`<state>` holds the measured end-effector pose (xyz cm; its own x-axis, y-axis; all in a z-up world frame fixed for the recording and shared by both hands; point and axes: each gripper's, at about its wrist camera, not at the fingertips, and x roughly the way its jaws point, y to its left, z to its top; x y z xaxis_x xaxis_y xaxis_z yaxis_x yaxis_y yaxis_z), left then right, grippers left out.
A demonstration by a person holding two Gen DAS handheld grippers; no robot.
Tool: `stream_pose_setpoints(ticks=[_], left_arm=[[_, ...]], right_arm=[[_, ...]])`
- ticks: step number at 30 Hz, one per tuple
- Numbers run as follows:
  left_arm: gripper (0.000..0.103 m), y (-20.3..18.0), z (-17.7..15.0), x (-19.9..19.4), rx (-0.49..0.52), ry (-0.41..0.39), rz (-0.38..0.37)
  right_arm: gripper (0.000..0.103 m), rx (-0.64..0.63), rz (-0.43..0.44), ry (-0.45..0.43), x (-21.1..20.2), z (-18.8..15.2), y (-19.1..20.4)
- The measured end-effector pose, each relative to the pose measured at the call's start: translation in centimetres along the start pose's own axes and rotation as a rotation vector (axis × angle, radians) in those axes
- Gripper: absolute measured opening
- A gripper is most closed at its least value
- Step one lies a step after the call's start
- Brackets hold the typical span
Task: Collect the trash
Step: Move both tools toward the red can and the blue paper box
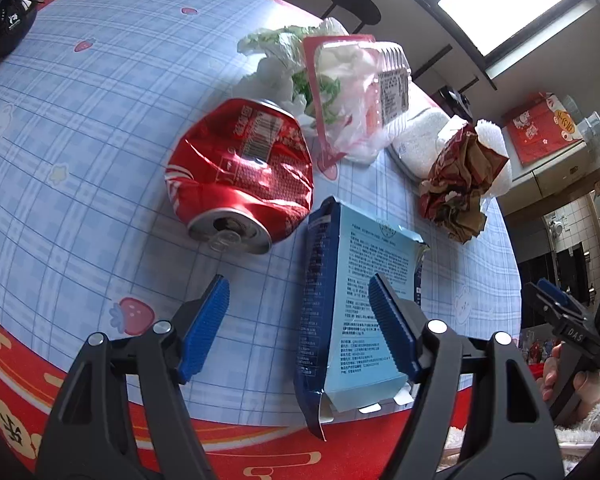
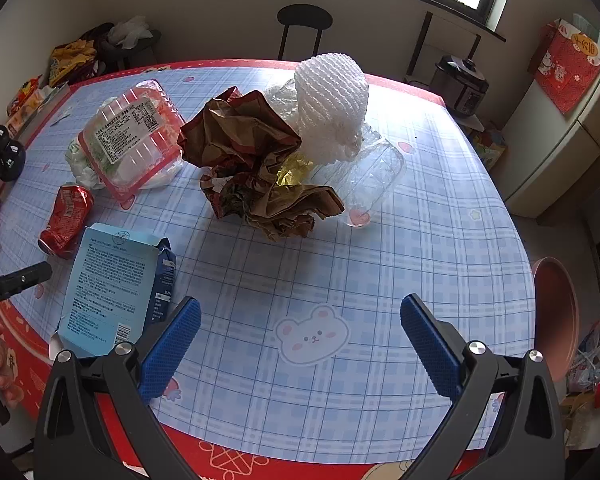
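Now the left gripper [image 1: 300, 326] hangs partly open over the near edge of the table [image 1: 80, 128], holding nothing, with the blue box [image 1: 356, 312] and crushed red can [image 1: 240, 172] just ahead. The right gripper [image 2: 300, 346] is wide open and empty, while the crumpled brown paper [image 2: 256, 164] sits mid-table.

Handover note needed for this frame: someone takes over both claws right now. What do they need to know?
Left claw: open, holding nothing, low over the flattened light-blue cardboard box; its right pad overlaps the box in view, contact unclear.
Right claw: open, empty, over bare checked tablecloth.
On the table: crushed red drink can, clear plastic food tray with red rim, crumpled brown paper, white foam net.
Done: nothing collected that I can see.
Left: all of it; no bin in view.
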<state>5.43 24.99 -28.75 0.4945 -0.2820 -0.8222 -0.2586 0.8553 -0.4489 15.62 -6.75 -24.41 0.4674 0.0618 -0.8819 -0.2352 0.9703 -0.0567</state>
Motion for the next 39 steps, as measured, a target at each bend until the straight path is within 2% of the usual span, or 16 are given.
stream_pose_setpoints(ticks=[5,8,12,15,18,24,28,39], left_arm=[[0.077,2.8,2.9,-1.6,-0.069,-0.074,0.061],[0.076,4.5,5.2,-1.5,-0.069,-0.102,0.056],[0.076,6.3,7.8,0.5,-0.03,-0.057,0.073],[0.076,7.2,9.2,1.8,-0.015,-0.005,0.021],[0.076,7.1,9.9,2.7,0.05,0.034,-0.008],[0.075,7.1,10.4,4.6,0.101,0.109,-0.063],[0.075,6.6,10.1,5.0,0.154,0.126,-0.079],[0.075,6.4,8.8,5.2,0.132,0.16,-0.147]], right_arm=[[0.098,0.014,0.008,0.012,0.5,-0.1,0.1],[0.098,0.006,0.014,0.02,0.8,-0.1,0.5],[0.098,-0.001,0.071,0.045,2.0,0.1,1.5],[0.098,-0.02,0.109,0.075,3.1,0.2,3.0],[0.098,-0.034,0.137,0.085,3.9,-0.1,4.8],[0.098,0.004,0.168,0.121,4.7,-0.9,7.6],[0.098,0.01,0.182,0.133,5.2,-1.3,9.3],[0.098,-0.02,0.213,0.199,7.1,-1.4,13.4]])
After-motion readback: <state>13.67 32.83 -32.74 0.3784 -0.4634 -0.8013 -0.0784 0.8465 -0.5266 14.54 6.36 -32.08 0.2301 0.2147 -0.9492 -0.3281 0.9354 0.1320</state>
